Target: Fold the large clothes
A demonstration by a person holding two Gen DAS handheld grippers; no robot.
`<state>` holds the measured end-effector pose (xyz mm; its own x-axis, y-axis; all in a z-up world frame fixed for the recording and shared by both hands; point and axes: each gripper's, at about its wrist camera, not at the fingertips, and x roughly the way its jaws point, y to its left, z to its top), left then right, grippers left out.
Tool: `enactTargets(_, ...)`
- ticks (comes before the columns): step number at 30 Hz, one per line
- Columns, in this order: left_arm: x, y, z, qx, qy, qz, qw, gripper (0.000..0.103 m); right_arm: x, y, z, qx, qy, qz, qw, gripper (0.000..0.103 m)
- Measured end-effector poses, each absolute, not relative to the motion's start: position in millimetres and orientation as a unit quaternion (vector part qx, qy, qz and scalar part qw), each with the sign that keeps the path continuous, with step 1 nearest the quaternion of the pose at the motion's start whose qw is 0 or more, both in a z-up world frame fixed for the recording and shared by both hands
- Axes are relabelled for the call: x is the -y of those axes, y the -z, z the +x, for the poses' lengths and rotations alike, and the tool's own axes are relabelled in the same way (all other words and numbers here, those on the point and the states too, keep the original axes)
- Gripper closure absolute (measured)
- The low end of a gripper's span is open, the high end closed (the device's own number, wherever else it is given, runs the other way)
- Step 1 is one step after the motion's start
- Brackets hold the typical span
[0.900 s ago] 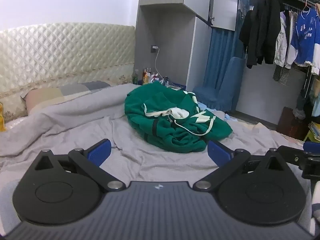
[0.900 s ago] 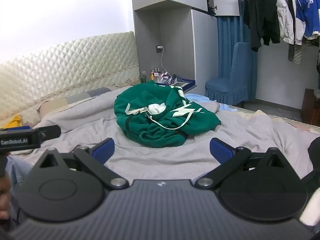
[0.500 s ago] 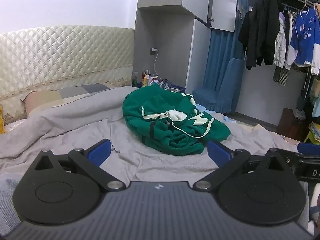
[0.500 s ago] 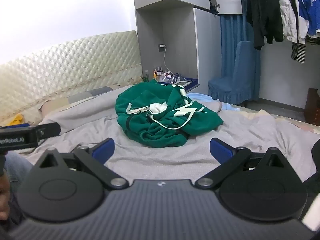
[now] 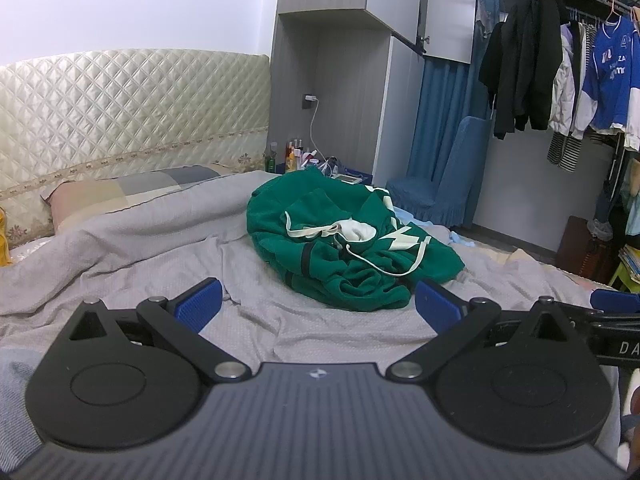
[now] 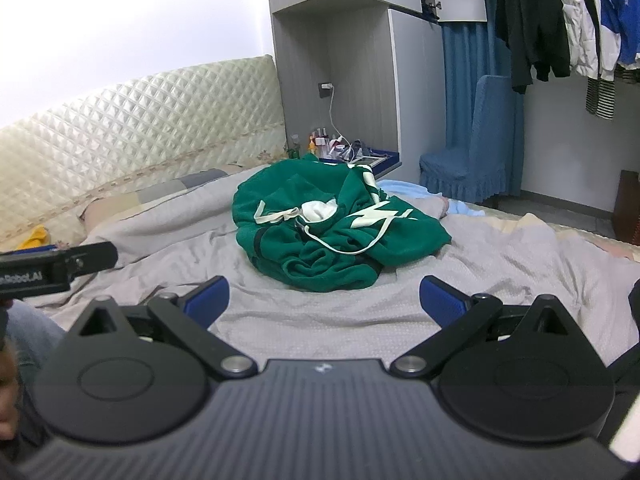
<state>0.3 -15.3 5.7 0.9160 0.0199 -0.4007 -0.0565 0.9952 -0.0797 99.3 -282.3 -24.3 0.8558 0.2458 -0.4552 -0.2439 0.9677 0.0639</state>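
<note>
A green hoodie (image 5: 344, 240) with white drawstrings and a white-lined hood lies crumpled in a heap on the grey bedsheet (image 5: 160, 256). It also shows in the right wrist view (image 6: 332, 232). My left gripper (image 5: 318, 304) is open and empty, just short of the heap's near edge. My right gripper (image 6: 324, 300) is open and empty, also a little short of the heap. The left gripper's body shows at the left edge of the right wrist view (image 6: 52, 266).
A quilted cream headboard (image 5: 120, 112) and a pillow (image 5: 120, 196) are at the back left. A bedside table with bottles (image 5: 296, 158), a grey wardrobe (image 5: 340, 80), a blue chair (image 5: 440, 184) and hanging clothes (image 5: 560, 60) stand beyond the bed.
Both grippers have drifted slightly and tilted; the hoodie sits a bit lower in the left view. Both stay open, and the hoodie has not moved.
</note>
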Motion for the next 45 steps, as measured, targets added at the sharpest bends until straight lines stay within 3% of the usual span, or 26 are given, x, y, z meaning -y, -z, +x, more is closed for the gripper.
enactTargets(45, 28, 3, 13, -0.211, -0.018, -0.041, 0.976, 0.0, 303, 38, 112, -0.258, -0.119, 0.016, 0.959, 0.0)
